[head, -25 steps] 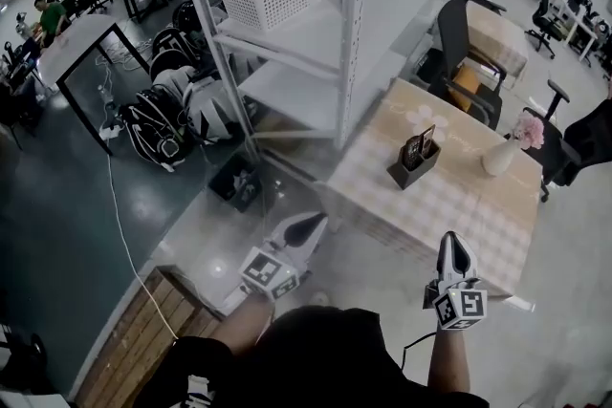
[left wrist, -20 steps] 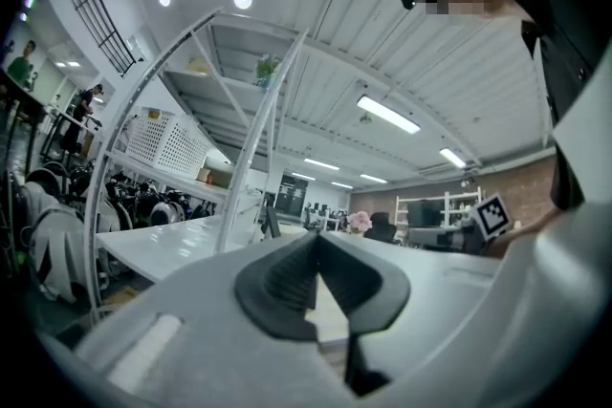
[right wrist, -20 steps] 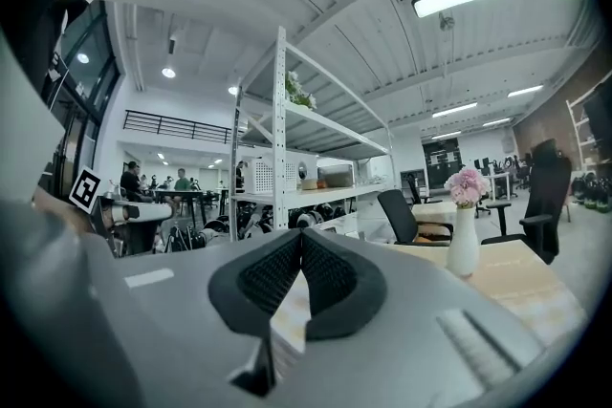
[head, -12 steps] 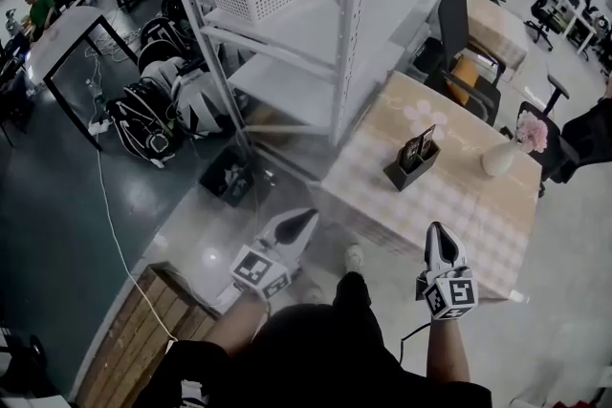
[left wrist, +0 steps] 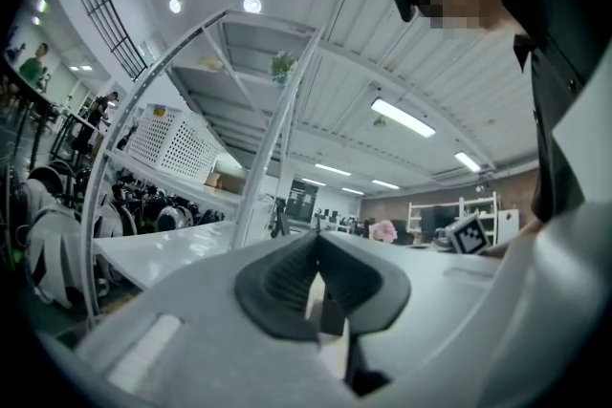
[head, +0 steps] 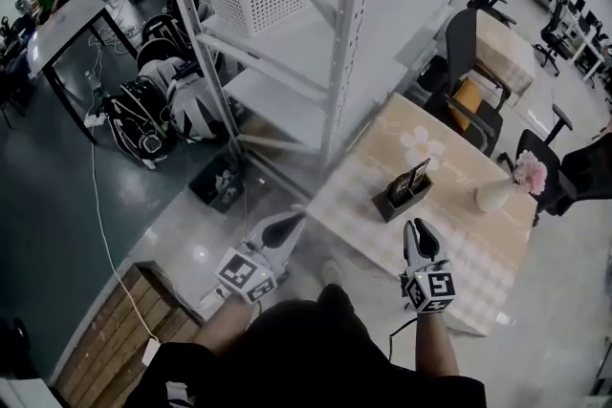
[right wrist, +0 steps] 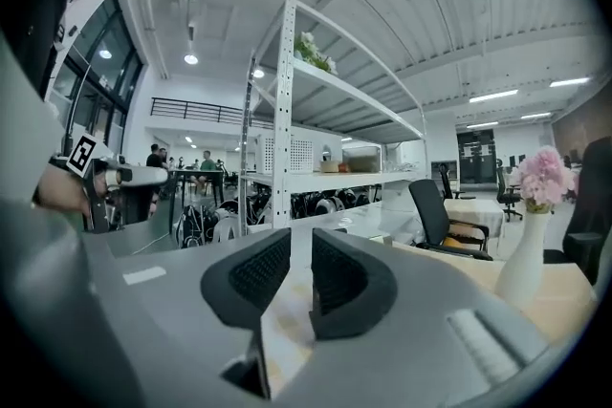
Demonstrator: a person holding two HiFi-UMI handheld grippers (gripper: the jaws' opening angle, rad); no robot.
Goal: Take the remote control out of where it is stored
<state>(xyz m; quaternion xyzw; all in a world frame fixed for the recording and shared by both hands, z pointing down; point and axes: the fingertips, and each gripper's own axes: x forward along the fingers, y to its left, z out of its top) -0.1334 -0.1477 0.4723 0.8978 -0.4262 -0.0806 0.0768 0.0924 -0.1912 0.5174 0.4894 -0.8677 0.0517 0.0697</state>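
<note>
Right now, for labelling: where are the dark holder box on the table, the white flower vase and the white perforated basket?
Dark holder box [head: 392,207], head view, front wall.
White flower vase [head: 492,197], head view, its body.
White perforated basket [head: 253,5], head view, near side wall.

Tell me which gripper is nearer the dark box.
Right. The right gripper, its empty jaws just opened, hovers over the table short of the dark box; the left gripper hangs beyond the table's corner.
</note>
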